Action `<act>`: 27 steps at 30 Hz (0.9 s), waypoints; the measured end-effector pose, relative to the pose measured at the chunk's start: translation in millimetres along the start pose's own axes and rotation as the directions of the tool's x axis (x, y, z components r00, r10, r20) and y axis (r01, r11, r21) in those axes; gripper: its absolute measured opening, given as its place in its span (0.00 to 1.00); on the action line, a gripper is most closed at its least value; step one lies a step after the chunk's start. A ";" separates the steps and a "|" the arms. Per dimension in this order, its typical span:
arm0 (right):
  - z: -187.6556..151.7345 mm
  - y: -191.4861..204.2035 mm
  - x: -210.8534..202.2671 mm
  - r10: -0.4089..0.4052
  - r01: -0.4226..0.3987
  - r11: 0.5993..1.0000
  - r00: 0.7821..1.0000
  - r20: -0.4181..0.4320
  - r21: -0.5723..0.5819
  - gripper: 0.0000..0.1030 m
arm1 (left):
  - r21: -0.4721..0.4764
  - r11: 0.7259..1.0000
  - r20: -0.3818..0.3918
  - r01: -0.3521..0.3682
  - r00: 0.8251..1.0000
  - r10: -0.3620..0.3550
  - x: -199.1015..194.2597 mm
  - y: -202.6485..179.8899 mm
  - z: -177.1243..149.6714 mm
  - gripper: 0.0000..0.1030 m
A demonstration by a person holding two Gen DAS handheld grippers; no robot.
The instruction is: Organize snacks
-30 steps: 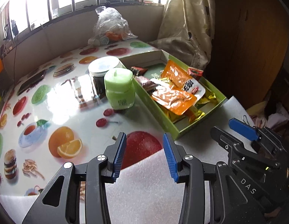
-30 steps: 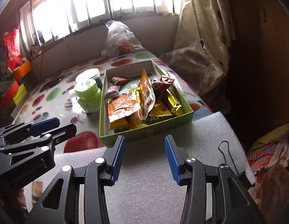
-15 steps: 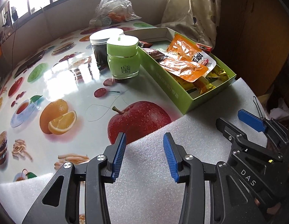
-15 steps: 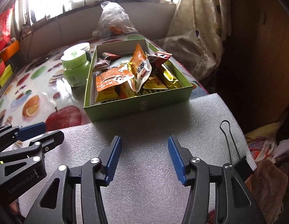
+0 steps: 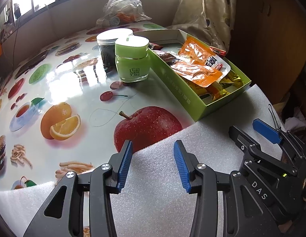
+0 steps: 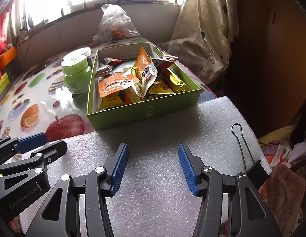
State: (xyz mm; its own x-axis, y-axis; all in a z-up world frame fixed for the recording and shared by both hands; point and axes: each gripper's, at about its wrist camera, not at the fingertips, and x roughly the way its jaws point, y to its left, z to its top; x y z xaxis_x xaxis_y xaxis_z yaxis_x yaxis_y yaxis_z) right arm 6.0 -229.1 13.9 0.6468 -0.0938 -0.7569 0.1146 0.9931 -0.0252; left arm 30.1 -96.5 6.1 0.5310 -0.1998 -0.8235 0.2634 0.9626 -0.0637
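Inside the green box (image 6: 121,116) at the far edge of the white foam sheet (image 6: 162,138), orange, yellow and dark snack packets (image 6: 133,81) lie heaped together, one orange pouch (image 6: 146,69) standing on edge. Just left of the box on the fruit-print tablecloth (image 5: 54,90) stands a green jar (image 5: 132,59), with a dark white-lidded jar (image 5: 109,45) touching behind it and a plastic bag (image 5: 123,6) farther back. Near the viewer, the left gripper (image 5: 152,164) and right gripper (image 6: 153,166) hover over the foam, each with fingers spread wide and holding nothing.
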 end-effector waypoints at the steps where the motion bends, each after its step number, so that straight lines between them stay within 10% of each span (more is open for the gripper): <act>1: 0.0 -0.2 0.1 0.001 -0.001 1.000 1.000 0.000 0.000 0.51 | -0.002 1.000 0.000 0.002 1.000 -0.002 0.0 1.0 -0.2 0.43; 27: -0.1 -1.1 -0.6 0.001 -0.001 1.000 1.000 0.002 -0.001 0.51 | -0.010 1.000 -0.001 0.007 1.000 -0.007 -0.4 1.8 -0.2 0.43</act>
State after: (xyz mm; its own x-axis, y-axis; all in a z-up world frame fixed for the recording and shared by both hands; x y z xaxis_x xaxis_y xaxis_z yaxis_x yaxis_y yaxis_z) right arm 5.4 -230.1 14.3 0.6483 -0.0929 -0.7557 0.1130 0.9933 -0.0252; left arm 30.2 -94.7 6.2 0.5286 -0.2069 -0.8233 0.2589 0.9629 -0.0757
